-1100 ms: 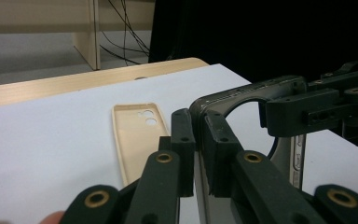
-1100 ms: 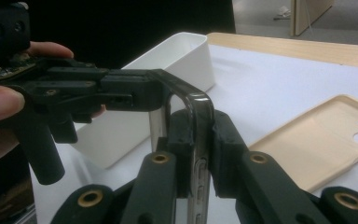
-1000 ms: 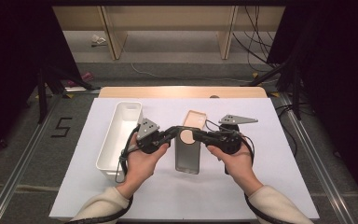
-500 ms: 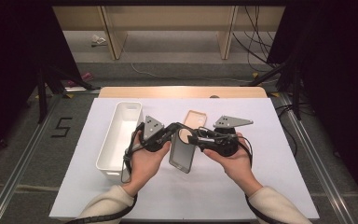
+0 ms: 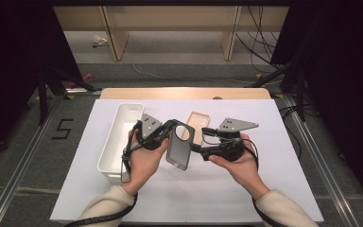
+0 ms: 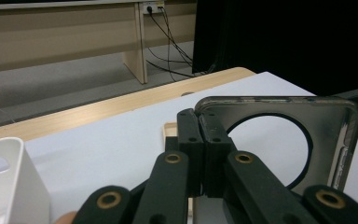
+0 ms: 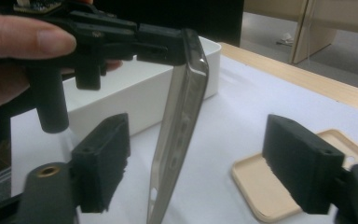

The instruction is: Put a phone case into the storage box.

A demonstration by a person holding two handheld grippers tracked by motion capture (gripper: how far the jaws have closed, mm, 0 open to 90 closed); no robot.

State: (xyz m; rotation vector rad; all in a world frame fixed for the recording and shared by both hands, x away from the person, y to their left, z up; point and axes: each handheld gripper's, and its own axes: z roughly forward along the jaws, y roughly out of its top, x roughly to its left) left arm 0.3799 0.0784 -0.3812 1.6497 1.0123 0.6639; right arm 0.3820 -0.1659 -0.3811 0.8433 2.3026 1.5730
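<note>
Case (image 5: 178,150), a dark see-through phone cover with a round hole near its top, is hanging above the white sheet (image 5: 264,189) between the two hands, tilted on edge and not touching anything below it. Going by size: the sheet is covering the table (image 5: 123,93), a long white bin (image 5: 118,142) is sitting on its left part, and a tan case (image 5: 196,126) is lying flat just behind the dark one. The left gripper (image 5: 170,127) is pinching the case's top corner, jaws squeezed together on its rim; from the left gripper view the pads (image 6: 200,140) are pressing right beside the hole. The right gripper (image 5: 198,142) is sitting at the case's right side, its jaws having just been opening; in the right gripper view the case (image 7: 179,126) is standing between the pads (image 7: 102,158), touching neither.
</note>
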